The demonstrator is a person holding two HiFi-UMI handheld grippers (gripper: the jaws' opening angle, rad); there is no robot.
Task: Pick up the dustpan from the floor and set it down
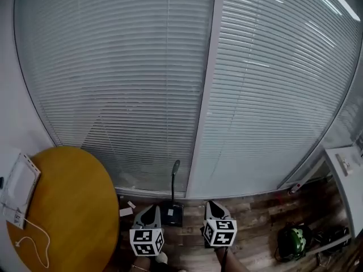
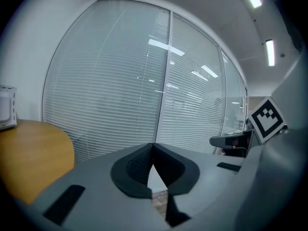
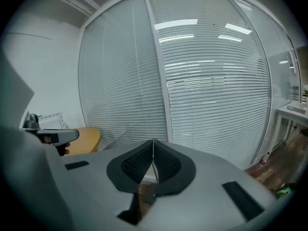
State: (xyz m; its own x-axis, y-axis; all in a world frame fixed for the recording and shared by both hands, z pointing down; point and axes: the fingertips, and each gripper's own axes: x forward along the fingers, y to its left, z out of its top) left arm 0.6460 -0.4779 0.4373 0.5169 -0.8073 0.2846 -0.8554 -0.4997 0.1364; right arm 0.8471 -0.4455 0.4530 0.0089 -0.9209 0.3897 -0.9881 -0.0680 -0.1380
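Observation:
The dustpan [image 1: 172,213] is dark, and its long thin handle stands upright against the window blinds. It rests on the wood floor by the window frame, seen only in the head view. My left gripper [image 1: 151,209] hovers just left of the pan. Its jaws are shut, tips touching, with nothing between them [image 2: 153,146]. My right gripper [image 1: 212,206] hovers just right of the pan. It is shut and empty [image 3: 153,141]. Both grippers point toward the blinds, apart from the dustpan. Each gripper's marker cube sits near the bottom edge of the head view.
A round wooden table [image 1: 74,203] stands at the left, bearing a white device [image 1: 18,187] with a cable. Paper scraps [image 1: 126,211] lie on the floor near it. A green and black object [image 1: 293,240] lies at the right, beside a white desk [image 1: 345,169].

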